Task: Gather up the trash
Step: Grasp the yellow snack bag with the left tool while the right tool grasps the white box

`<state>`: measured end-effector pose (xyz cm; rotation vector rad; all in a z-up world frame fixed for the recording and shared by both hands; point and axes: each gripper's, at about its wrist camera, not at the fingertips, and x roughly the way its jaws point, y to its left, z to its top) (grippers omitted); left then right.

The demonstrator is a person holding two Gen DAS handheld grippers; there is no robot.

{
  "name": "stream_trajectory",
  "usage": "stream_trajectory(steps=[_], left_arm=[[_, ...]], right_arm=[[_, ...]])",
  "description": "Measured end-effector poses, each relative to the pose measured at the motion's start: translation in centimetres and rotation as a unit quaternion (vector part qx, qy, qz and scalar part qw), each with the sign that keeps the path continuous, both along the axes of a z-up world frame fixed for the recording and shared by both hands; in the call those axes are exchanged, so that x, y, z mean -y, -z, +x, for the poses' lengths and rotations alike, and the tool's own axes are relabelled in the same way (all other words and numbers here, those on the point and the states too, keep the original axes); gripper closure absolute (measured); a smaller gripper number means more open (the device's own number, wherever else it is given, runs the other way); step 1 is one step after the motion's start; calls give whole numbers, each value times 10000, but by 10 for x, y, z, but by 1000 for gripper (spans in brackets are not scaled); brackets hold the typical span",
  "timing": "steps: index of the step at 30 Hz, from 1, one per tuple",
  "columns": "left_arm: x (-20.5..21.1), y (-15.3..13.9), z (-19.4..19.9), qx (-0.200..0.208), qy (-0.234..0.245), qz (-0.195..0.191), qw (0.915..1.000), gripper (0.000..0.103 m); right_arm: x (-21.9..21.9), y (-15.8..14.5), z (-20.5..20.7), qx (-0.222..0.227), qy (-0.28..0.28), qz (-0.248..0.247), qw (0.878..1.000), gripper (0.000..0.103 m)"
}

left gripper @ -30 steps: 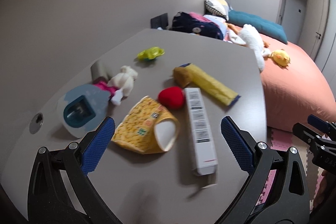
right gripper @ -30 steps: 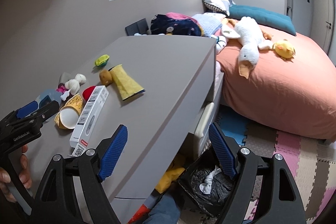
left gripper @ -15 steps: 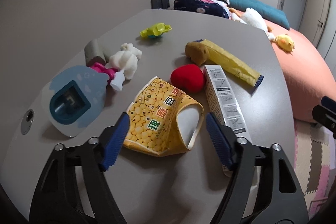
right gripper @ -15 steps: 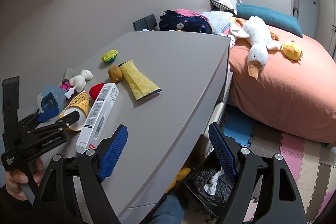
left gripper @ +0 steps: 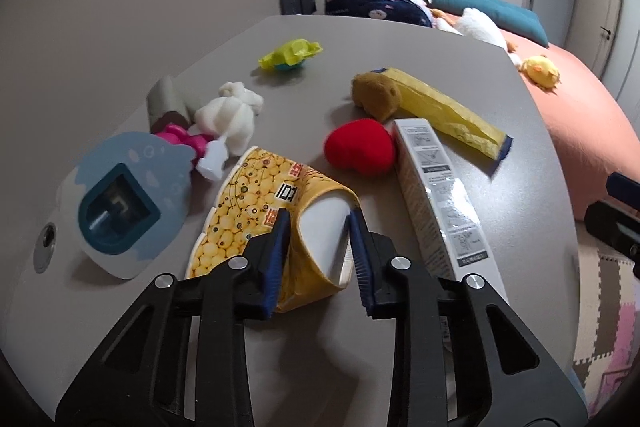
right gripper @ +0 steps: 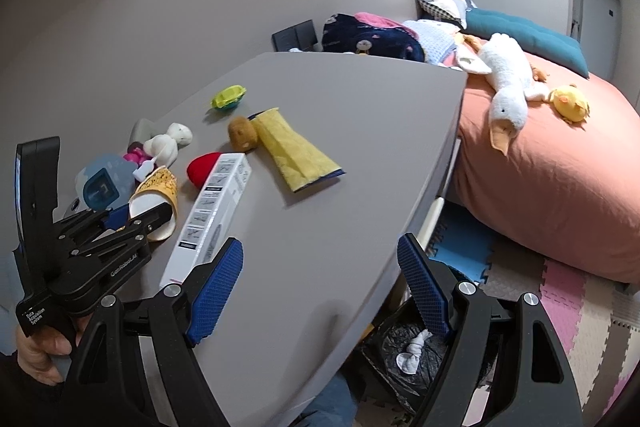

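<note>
A crumpled yellow paper cup [left gripper: 256, 199] lies on its side on the grey table [left gripper: 400, 43], mouth towards me. My left gripper [left gripper: 318, 217] is closing on that mouth, and both blue pads press the squashed rim. The right wrist view shows the same cup [right gripper: 158, 183] pinched in the left gripper [right gripper: 140, 213], with a hand on its handle. My right gripper [right gripper: 320, 245] hangs open and empty over the table's near corner. A long white box [left gripper: 436, 195] and a yellow wrapper [left gripper: 448, 111] lie just right of the cup.
Toys lie around the cup: a red heart plush [left gripper: 358, 151], a brown plush [left gripper: 376, 95], a white plush [left gripper: 232, 115], a green toy [left gripper: 290, 55], a blue gadget [left gripper: 120, 203]. A black-lined bin [right gripper: 408, 355] stands under the table's edge. A bed [right gripper: 560, 163] is to the right.
My left gripper came down and forward onto the yellow cup, and its jaws went from wide open to pinching the rim. The right gripper slid over the table, still open.
</note>
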<state>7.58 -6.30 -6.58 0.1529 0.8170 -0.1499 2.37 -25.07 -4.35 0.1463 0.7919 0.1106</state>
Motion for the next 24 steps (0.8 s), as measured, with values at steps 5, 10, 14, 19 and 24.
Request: stream_trajectory(steps=[5,10,14,19,24], left_arm=[[-20,-7,2,57,-311,-144,9994,76],[-28,-17,-2,200,-390,-140,9989,76],[-34,-21,-2,229,-403,-143,9988,77],[-42,-22,-2,205,-489,-162,9985,77],[-46,-21,-1,182,-539,-201,9982,77]], right_arm=[[-19,1,6,-16,-189,14,9998,23],[-39,3,14,-50,-386,34,9992,23],[-56,6,21,-96,-537,28,9985,23],[-70,13,31,-204,-651,62,9976,23],[-77,22,45,-311,-606,-46,9977,23]])
